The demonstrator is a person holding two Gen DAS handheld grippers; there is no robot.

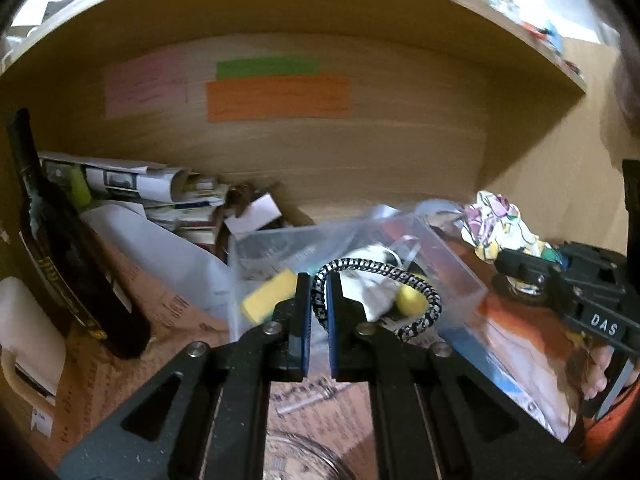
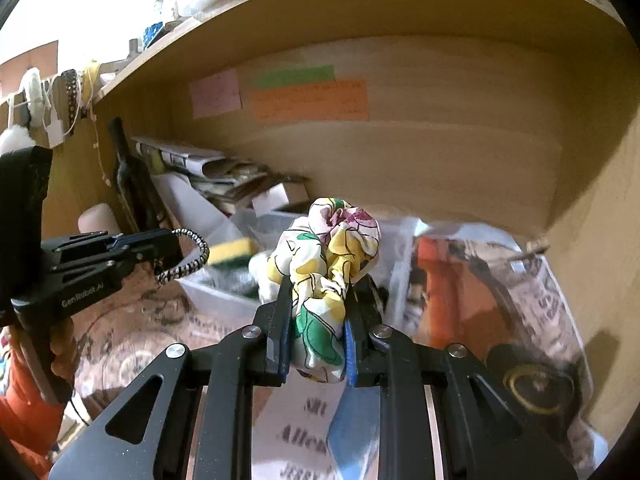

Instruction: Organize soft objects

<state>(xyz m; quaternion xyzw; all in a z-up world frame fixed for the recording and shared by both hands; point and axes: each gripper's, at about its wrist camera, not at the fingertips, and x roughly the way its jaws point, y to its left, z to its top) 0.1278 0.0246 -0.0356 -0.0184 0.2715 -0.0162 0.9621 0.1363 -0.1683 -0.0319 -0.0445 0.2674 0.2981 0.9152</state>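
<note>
My left gripper [image 1: 319, 280] is shut on a black-and-white braided elastic band [image 1: 416, 284] that loops out to the right, above a clear plastic bin [image 1: 460, 268]. The bin holds a yellow sponge [image 1: 268, 295] and a white soft item. My right gripper [image 2: 318, 284] is shut on a bunched floral cloth [image 2: 328, 240], white with yellow, green and pink, held above the bin's right side. The cloth [image 1: 496, 228] and right gripper [image 1: 520, 266] show at the right of the left wrist view. The left gripper [image 2: 168, 242] with the band [image 2: 192, 256] shows at the left of the right wrist view.
I am inside a wooden shelf compartment with pink, green and orange notes [image 1: 276, 96] on its back wall. A dark bottle [image 1: 68, 256] leans at the left beside rolled papers [image 1: 152, 188]. An orange-and-clear plastic bag [image 2: 480, 292] lies at the right. A glass jar [image 1: 300, 460] sits below.
</note>
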